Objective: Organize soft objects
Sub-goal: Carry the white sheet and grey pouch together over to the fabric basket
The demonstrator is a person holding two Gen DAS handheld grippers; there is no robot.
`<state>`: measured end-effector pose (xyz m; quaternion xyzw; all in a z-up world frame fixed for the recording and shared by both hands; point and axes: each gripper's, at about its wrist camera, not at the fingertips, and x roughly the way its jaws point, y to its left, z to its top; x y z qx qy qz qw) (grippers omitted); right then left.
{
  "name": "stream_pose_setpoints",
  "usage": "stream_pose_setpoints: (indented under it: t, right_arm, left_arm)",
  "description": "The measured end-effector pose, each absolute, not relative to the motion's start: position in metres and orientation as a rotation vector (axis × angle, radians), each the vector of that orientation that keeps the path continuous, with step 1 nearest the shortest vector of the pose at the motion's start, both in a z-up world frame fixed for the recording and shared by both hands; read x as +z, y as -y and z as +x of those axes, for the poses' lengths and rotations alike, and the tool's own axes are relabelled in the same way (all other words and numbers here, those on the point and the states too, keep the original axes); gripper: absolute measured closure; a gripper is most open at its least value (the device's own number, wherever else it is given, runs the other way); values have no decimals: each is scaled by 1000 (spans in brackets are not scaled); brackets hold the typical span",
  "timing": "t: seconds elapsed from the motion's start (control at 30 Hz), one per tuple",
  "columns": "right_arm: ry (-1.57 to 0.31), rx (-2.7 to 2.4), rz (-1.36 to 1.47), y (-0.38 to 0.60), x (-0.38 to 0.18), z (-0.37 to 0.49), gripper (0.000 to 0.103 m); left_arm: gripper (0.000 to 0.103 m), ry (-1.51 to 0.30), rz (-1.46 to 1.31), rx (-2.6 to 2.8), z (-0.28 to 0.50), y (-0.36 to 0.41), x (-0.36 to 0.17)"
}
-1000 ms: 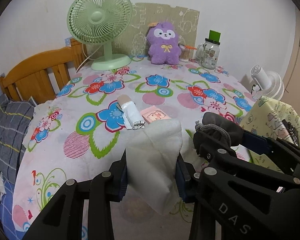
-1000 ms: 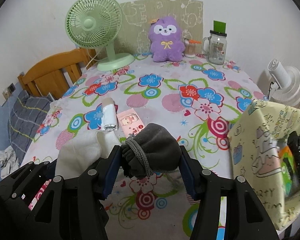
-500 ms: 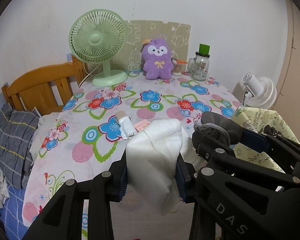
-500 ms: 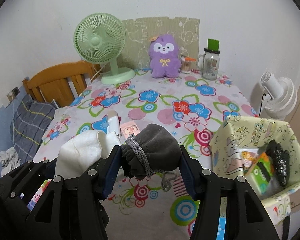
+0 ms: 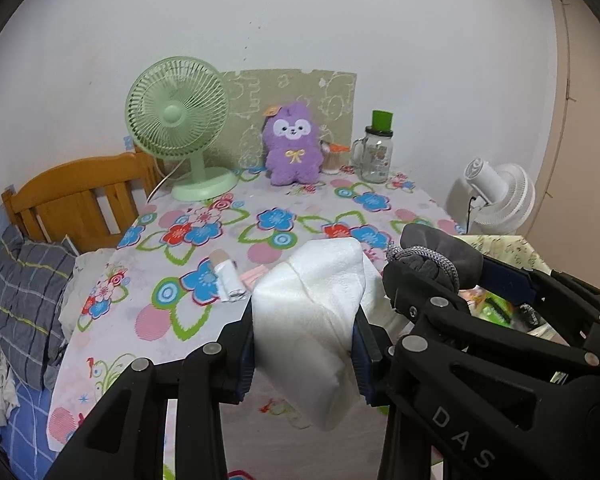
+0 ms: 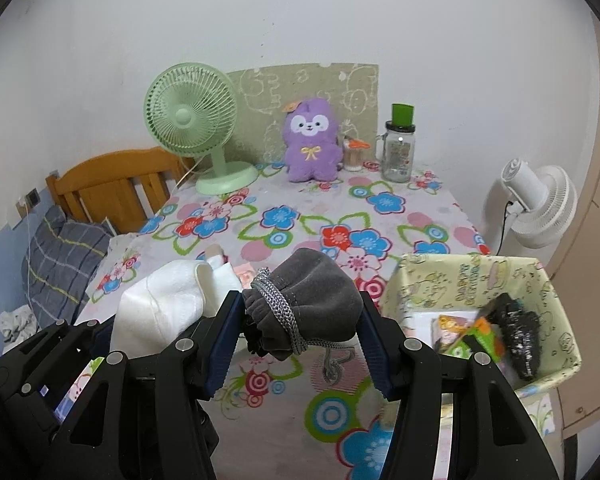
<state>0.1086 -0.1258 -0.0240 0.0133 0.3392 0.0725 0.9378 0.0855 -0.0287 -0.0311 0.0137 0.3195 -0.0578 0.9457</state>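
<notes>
Two soft items carried above the bench.
A white cloth [image 5: 312,320] is clamped in the left gripper [image 5: 305,354], a grey drawstring pouch [image 6: 312,300] in the right gripper [image 6: 302,346]; lowering into the patterned box [image 6: 556,308] is judged next.

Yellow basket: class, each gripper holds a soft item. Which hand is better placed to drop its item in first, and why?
Probably right. The right gripper, shut on the grey pouch, is beside the yellow basket; the left gripper, with the white cloth, is farther away.
</notes>
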Motion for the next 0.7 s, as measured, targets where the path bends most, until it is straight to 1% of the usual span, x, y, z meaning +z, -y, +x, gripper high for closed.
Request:
stream_pose_setpoints:
  t: [0.7]
  right_arm:
    - [-659, 34, 48, 222, -17, 111, 43]
  left_arm:
    - [61, -636, 94, -249, 102, 126, -27]
